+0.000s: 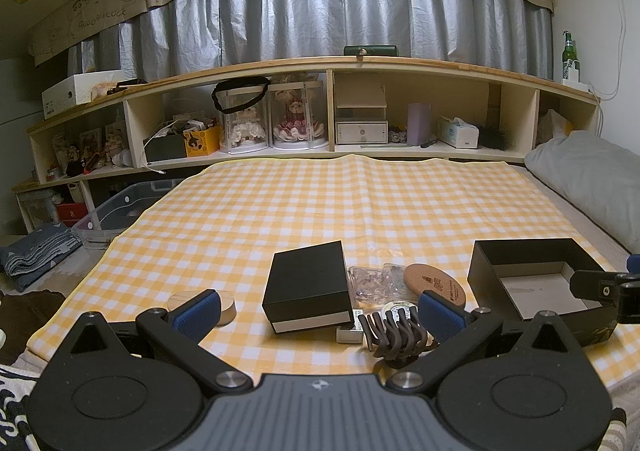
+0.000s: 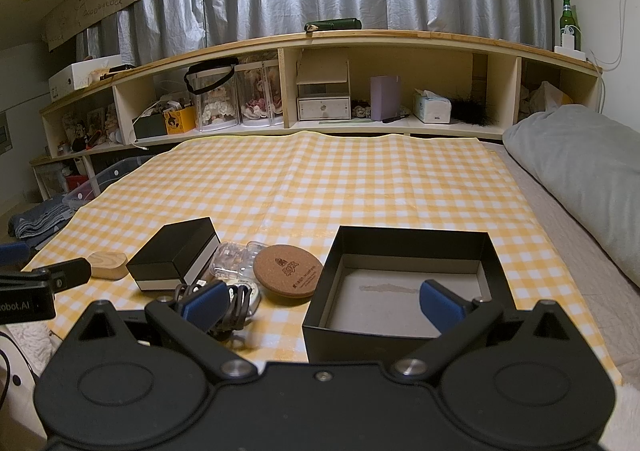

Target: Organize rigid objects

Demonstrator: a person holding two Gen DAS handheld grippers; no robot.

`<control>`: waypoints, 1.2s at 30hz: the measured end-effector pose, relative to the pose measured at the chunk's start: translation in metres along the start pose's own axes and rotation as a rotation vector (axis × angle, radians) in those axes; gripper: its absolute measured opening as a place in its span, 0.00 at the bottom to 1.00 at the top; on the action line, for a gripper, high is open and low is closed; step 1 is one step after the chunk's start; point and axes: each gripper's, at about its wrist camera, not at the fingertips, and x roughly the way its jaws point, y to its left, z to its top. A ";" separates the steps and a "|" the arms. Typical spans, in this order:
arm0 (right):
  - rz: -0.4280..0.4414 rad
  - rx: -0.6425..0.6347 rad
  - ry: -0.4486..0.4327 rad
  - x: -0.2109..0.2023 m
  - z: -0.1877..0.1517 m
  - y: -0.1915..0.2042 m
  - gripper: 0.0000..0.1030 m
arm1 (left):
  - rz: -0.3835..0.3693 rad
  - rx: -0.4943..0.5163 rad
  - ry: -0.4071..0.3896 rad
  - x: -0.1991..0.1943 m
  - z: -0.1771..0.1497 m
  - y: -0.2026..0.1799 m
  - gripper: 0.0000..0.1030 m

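Note:
An open black box with a grey floor sits empty on the yellow checked cloth; it also shows in the left wrist view. Left of it lie a round cork coaster, a clear plastic case, a dark claw hair clip, a closed black box and a small wooden block. My left gripper is open and empty, just short of the closed box. My right gripper is open and empty, over the open box's near edge.
A long wooden shelf unit full of dolls, boxes and tissues runs behind the cloth. A grey pillow lies at the right. A clear storage bin and folded fabric sit on the floor at the left.

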 end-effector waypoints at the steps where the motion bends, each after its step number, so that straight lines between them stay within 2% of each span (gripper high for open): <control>1: 0.000 0.000 0.000 0.000 0.000 0.000 1.00 | 0.000 0.001 0.000 0.000 0.000 0.000 1.00; 16: -0.001 0.000 -0.001 -0.001 0.001 0.000 1.00 | 0.001 -0.002 -0.001 0.000 0.000 0.000 1.00; 19: -0.004 0.001 -0.010 0.001 0.000 0.001 1.00 | 0.004 -0.005 -0.015 0.002 -0.005 0.005 1.00; 25: -0.014 0.017 -0.029 -0.001 0.007 -0.009 1.00 | -0.006 0.023 -0.062 -0.003 0.005 0.003 1.00; 33: -0.085 0.048 -0.071 -0.007 0.029 -0.044 1.00 | -0.069 -0.002 -0.032 0.005 0.023 0.009 1.00; 36: -0.146 0.057 -0.095 -0.006 0.039 -0.066 1.00 | -0.073 -0.004 -0.023 0.015 0.034 0.011 1.00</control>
